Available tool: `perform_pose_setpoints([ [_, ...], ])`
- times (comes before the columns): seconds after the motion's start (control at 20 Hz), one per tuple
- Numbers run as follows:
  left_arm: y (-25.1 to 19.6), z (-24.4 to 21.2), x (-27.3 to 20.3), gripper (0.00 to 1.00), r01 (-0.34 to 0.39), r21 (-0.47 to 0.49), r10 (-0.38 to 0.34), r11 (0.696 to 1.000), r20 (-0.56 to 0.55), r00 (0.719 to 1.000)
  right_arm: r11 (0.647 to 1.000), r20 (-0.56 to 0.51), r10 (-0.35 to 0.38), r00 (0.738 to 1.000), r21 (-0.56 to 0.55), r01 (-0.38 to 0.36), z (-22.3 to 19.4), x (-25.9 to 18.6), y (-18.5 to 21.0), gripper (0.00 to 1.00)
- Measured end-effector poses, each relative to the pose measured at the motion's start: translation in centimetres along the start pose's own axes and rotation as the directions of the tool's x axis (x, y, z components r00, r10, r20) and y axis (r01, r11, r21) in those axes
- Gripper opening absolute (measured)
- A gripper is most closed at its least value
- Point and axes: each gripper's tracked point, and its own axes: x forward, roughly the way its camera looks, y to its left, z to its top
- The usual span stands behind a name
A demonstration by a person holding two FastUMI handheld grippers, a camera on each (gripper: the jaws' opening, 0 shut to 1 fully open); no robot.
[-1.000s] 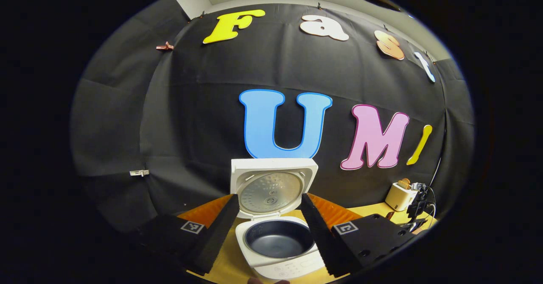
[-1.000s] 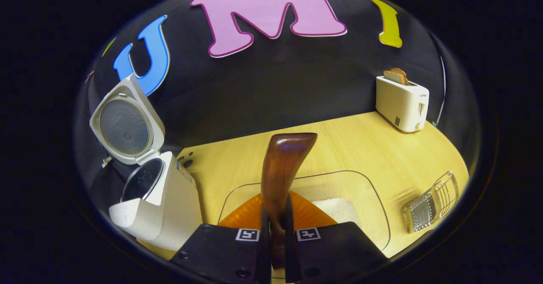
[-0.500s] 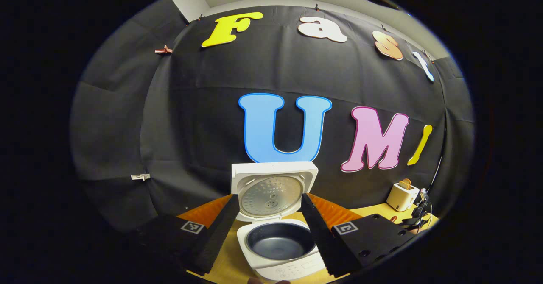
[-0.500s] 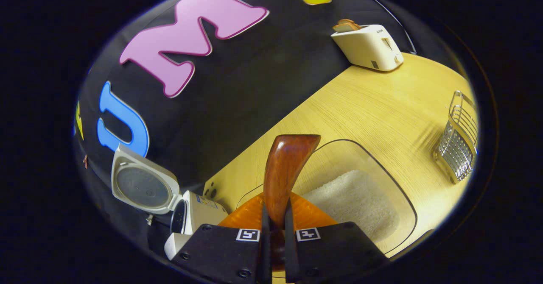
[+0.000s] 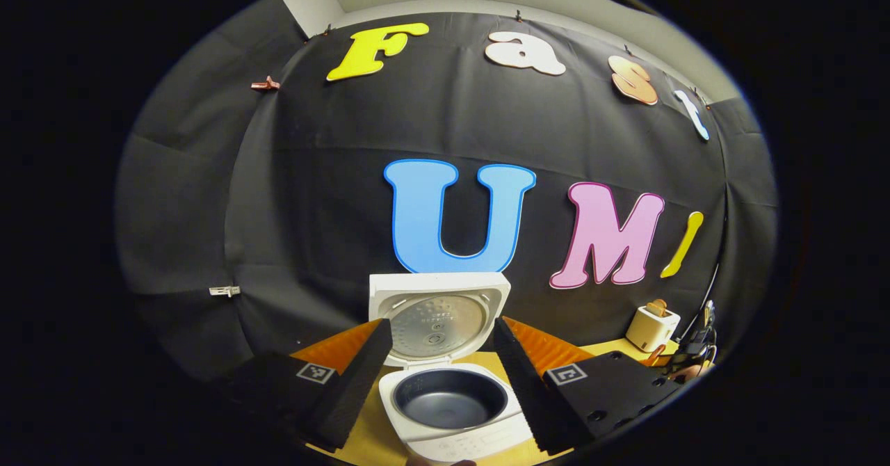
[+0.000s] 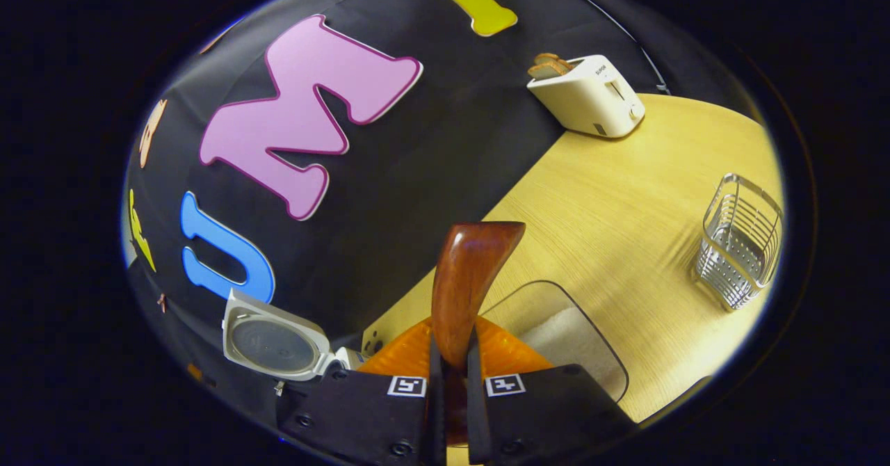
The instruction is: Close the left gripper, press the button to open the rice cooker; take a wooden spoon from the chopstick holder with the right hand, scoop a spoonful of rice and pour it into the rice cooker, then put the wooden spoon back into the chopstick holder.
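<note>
Wooden spoon [image 6: 467, 278], one, clamped in right gripper [image 6: 448, 410] jaws, now tilts further; left gripper [image 5: 438, 389] jaws released; one rice cooker [image 5: 445, 400] open.

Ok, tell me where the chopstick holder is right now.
In the right gripper view the wire chopstick holder stands on the wooden table at the far right, below the toaster and right of the glass rice dish.

wooden spoon [image 6: 467, 278]: handle end hidden between fingers [image 6: 432, 396] | rice tray [image 6: 598, 355]: partly hidden by gripper
</note>
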Motion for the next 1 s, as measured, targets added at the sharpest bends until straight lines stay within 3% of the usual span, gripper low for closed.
perform_pose_setpoints([
  [0.45, 0.6, 0.4, -0.8, 0.95, 0.018, -0.014, -0.018, 1.000, 0.027, 0.999, 0.989, 0.032, 0.127, 0.991, -0.074, -0.125, 3.0, -0.8, 11.0, 0.16],
  [1.0, 6.6, -0.6, -3.0, 0.94, -0.075, -0.039, 0.076, 0.996, 0.021, 0.997, 0.953, -0.091, 0.264, 0.960, -0.126, -0.274, -6.2, 3.4, 24.8, 0.16],
])
